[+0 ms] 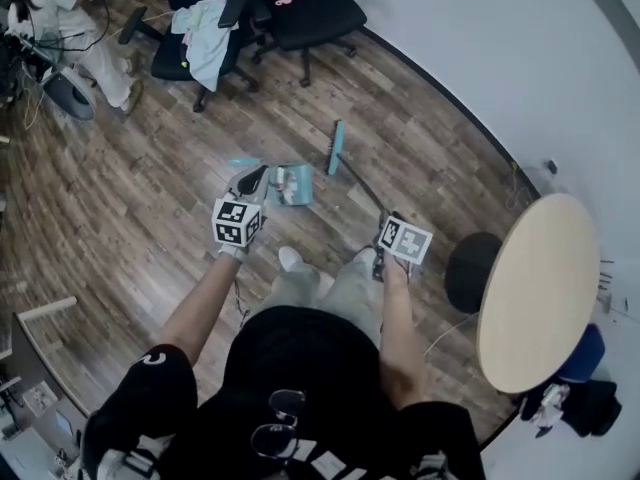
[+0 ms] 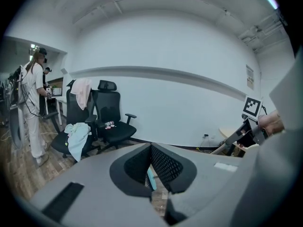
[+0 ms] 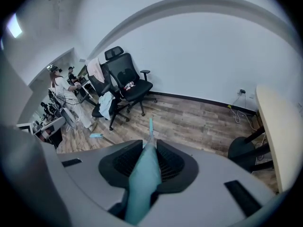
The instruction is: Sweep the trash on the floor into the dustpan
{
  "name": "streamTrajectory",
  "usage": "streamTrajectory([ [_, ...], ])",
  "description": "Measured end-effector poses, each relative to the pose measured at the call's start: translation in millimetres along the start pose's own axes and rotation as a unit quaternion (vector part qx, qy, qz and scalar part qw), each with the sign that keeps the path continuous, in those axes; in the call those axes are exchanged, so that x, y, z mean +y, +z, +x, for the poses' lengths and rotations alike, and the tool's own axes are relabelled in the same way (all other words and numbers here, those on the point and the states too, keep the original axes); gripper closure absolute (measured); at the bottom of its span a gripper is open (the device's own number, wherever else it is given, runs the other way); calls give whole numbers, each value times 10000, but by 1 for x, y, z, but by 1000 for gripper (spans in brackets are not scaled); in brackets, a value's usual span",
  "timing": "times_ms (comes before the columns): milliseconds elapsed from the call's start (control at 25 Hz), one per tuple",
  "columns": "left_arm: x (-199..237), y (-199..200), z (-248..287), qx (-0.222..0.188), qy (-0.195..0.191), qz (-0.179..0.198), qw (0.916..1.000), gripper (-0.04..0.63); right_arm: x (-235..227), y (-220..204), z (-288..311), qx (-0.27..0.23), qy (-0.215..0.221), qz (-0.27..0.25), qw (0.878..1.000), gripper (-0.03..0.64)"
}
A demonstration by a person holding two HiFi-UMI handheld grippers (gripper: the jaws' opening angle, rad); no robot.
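A teal dustpan (image 1: 292, 186) lies on the wood floor just ahead of my feet, with pale trash (image 1: 283, 178) in it. My left gripper (image 1: 250, 181) is at its left edge, and its jaws stand closed together (image 2: 151, 167), apparently on the dustpan handle, which is hidden there. My right gripper (image 1: 386, 221) is shut on the teal broom handle (image 3: 144, 183). The broom head (image 1: 337, 148) rests on the floor right of the dustpan, also seen edge-on (image 3: 150, 124). A small teal piece (image 1: 243, 163) lies beyond the left gripper.
Two black office chairs (image 1: 310, 13) stand ahead, one draped with a pale cloth (image 1: 205, 38). A round wooden table (image 1: 535, 288) on a black base (image 1: 472, 268) is close on my right. The white wall (image 1: 520, 58) curves behind. A person (image 1: 70, 28) stands far left.
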State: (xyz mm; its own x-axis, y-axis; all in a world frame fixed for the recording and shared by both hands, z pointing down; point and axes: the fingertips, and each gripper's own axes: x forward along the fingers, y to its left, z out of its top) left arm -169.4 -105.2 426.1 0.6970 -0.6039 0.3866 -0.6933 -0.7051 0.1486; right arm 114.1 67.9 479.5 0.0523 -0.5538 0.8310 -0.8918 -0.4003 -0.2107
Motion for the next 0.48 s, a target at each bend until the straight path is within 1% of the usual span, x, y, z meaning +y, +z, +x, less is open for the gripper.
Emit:
streamTrajectory([
  [80, -3, 17, -12, -62, 37, 62, 10000, 597, -1, 10, -13, -126, 53, -13, 9999, 531],
  [200, -10, 33, -27, -124, 86, 185, 9997, 597, -4, 15, -27, -253, 122, 23, 9996, 531],
  [360, -20, 41, -34, -119, 204, 312, 9992, 597, -13, 19, -34, -319, 201, 19, 9993, 531],
  [480, -30, 40, -36, -87, 352, 322, 9988, 597, -25, 17, -36, -266, 285, -8, 9992, 531],
])
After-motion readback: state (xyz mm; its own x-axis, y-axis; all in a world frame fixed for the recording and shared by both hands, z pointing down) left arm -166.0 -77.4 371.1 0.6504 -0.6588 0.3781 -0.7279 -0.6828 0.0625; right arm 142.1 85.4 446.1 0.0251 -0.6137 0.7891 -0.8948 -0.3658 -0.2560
